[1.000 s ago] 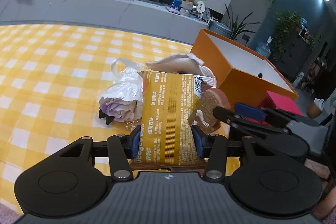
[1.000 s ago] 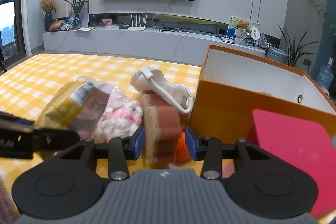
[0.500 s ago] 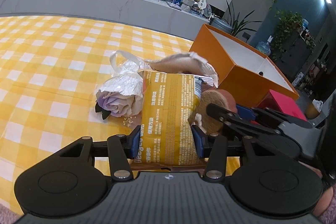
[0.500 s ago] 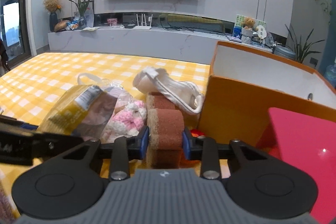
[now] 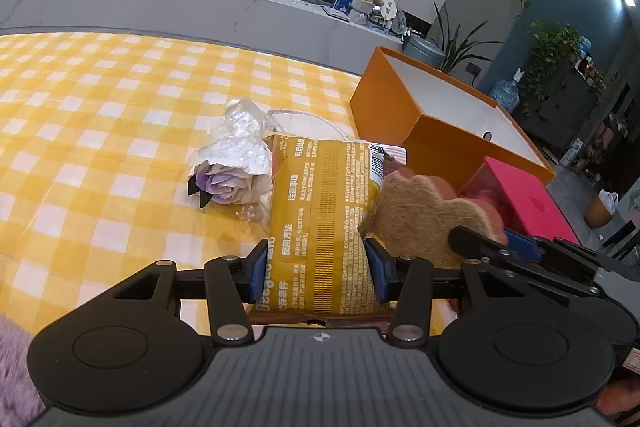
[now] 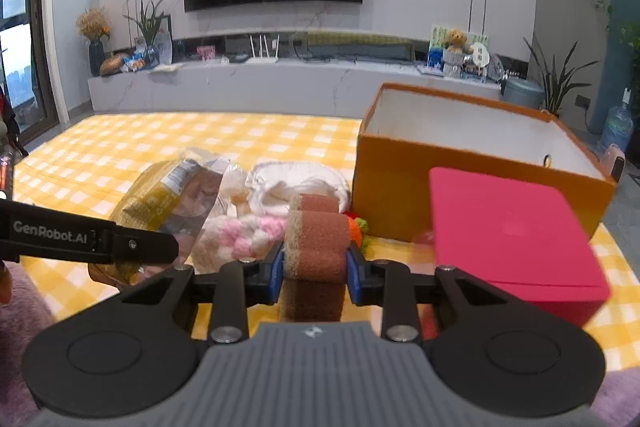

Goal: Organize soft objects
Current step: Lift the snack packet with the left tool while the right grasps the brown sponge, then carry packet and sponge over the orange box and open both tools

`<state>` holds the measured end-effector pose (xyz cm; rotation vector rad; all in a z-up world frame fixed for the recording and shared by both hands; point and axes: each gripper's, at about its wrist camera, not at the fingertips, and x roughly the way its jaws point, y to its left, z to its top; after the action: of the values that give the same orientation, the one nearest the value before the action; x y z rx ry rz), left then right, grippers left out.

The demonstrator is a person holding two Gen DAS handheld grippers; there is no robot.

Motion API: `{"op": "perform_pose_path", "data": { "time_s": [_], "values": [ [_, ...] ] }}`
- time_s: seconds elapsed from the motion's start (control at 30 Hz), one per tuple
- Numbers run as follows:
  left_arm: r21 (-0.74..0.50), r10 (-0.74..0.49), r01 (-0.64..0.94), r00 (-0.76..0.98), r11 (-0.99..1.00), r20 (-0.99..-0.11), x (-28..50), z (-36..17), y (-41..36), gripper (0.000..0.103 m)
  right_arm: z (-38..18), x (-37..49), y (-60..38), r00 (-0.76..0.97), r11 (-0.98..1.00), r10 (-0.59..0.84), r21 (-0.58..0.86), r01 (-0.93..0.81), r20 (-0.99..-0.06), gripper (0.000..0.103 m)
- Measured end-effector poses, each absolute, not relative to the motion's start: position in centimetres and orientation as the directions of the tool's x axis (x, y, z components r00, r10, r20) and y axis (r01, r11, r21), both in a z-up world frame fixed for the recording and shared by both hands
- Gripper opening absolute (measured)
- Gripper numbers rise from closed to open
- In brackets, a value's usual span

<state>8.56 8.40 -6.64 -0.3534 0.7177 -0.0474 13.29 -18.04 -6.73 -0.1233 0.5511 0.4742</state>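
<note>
- While both grippers carried loads, the left gripper (image 5: 316,275) had its fingers (image 5: 259,273) clamped on the lower end of a yellow packet (image 5: 324,223), which stood nearly upright between the pads and clear of the yellow checked bench (image 5: 80,131).
- The right gripper (image 6: 314,275) had just been closing, and its fingers (image 6: 276,277) pressed both sides of a brown sponge (image 6: 314,247), visibly pinching it.
- Risk one: the packet was held low and its upper part was unsupported. I judged it could fold or slide out if swung quickly.
- Risk two: the sponge gave under the pads. A compressed grip of that kind could twist or spring loose during transfer.
- Risk three: the two grippers worked very close together. In the left wrist view the sponge lay just beside the packet's right edge, so a collision on the way across seemed possible.
- The orange box (image 6: 472,163) stood open toward the bench's right edge, with a pink lid (image 6: 512,239) lying in front of it. A low approach could strike the near wall or the lid.
- Loose items remained by the box's left wall: a wrapped purple flower (image 5: 228,179), a white sandal (image 6: 296,185) and a pink-and-white knitted item (image 6: 240,235). A dragged load could snag or scatter them.
</note>
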Motion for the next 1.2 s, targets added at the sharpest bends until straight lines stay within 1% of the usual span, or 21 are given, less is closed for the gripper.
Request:
{"op": "perform_pose_path", "data": {
  "time_s": [0.2, 0.4, 0.63, 0.77, 0.9, 1.03, 1.2],
  "values": [
    [-0.316, -0.152, -0.061, 0.78, 0.947, -0.607, 7.6, -4.0, 7.1, 0.056, -4.1, 10.8, -20.1, 0.787, 0.889, 0.424, 0.041, -0.455, -0.448, 0.03],
    [-0.306, -0.161, -0.028, 0.802, 0.952, -0.575, 8.1, -0.9, 5.3, 0.056, -1.5, 9.4, -23.0, 0.838, 0.907, 0.411, 0.074, -0.414, -0.358, 0.03],
    [-0.312, -0.246, 0.084, 0.813, 0.946, -0.528, 11.3, 1.5, 3.0, 0.056, 0.9, 10.5, -26.4, 0.893, 0.935, 0.355, 0.097, -0.342, -0.277, 0.03],
    [-0.318, -0.302, 0.142, 0.786, 0.938, -0.539, 14.9, 2.9, 1.2, 0.056, 2.0, 12.8, -28.5, 0.907, 0.942, 0.333, 0.126, -0.31, -0.258, 0.03],
    [-0.284, -0.345, 0.218, 0.76, 0.934, -0.551, 19.1, 3.8, -1.4, 0.056, 2.8, 15.8, -30.3, 0.92, 0.954, 0.298, 0.107, -0.28, -0.253, 0.03],
    [-0.313, -0.395, 0.254, 0.722, 0.915, -0.569, 23.0, 3.4, -3.6, 0.056, 3.1, 19.5, -32.0, 0.931, 0.965, 0.263, 0.062, -0.255, -0.253, 0.03],
    [-0.332, -0.424, 0.272, 0.684, 0.903, -0.593, 28.7, 2.3, -6.1, 0.056, 2.7, 25.0, -33.8, 0.92, 0.966, 0.253, 0.019, -0.259, -0.298, 0.03]
  ]
}}
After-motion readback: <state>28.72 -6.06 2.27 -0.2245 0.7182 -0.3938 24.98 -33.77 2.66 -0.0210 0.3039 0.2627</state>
